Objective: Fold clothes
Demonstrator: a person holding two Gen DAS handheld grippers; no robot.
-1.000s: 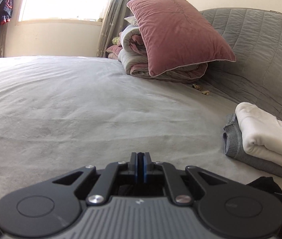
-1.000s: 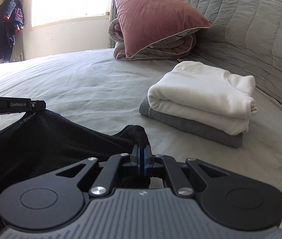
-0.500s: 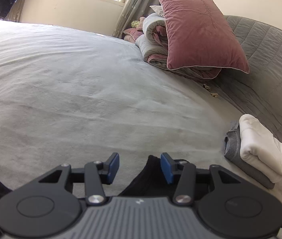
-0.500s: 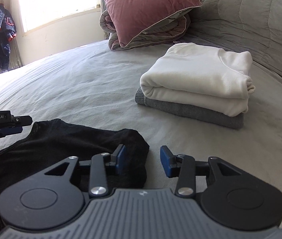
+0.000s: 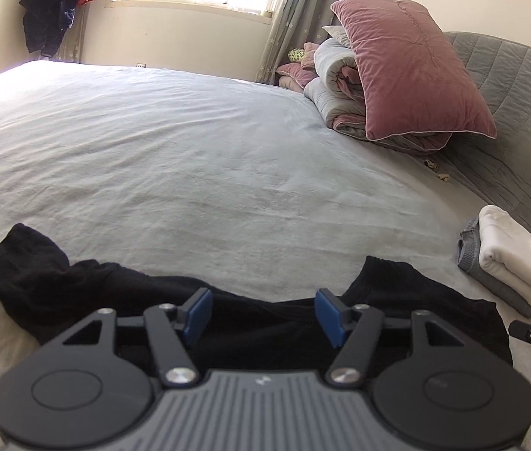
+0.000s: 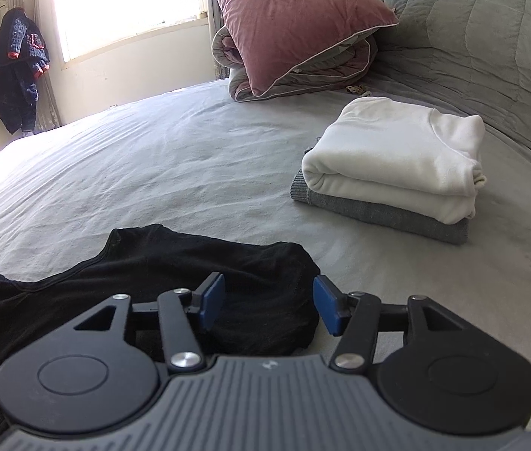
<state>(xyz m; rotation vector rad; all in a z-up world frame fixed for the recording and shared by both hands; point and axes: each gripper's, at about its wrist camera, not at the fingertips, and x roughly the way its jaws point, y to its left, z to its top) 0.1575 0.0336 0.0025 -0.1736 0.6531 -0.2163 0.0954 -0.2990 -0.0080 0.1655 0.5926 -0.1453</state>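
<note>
In the left wrist view, the left claw (image 5: 261,314) hung with its blue pads wide apart and nothing between them, just above the black shirt (image 5: 397,300), which lay spread along the near edge of the bed (image 5: 190,158), one sleeve trailing out toward 10 o'clock. A folded pile (image 5: 506,263) sat at 3 o'clock, and the tip of the other tool showed at 4 o'clock. In the right wrist view, the right claw (image 6: 269,308) was likewise parted and empty, over the shirt's right shoulder; the white top (image 6: 397,154) lay on a grey one (image 6: 385,212) at 2 o'clock, well apart from the shirt. The shirt looked flat and unfolded, so a fold seemed due: each claw would best pinch a single clean edge, both at matching height, and lift evenly so the cloth does not bunch. Only the left view showed the far sleeve; only the right view showed the pile's neat stacking and the collar.
</note>
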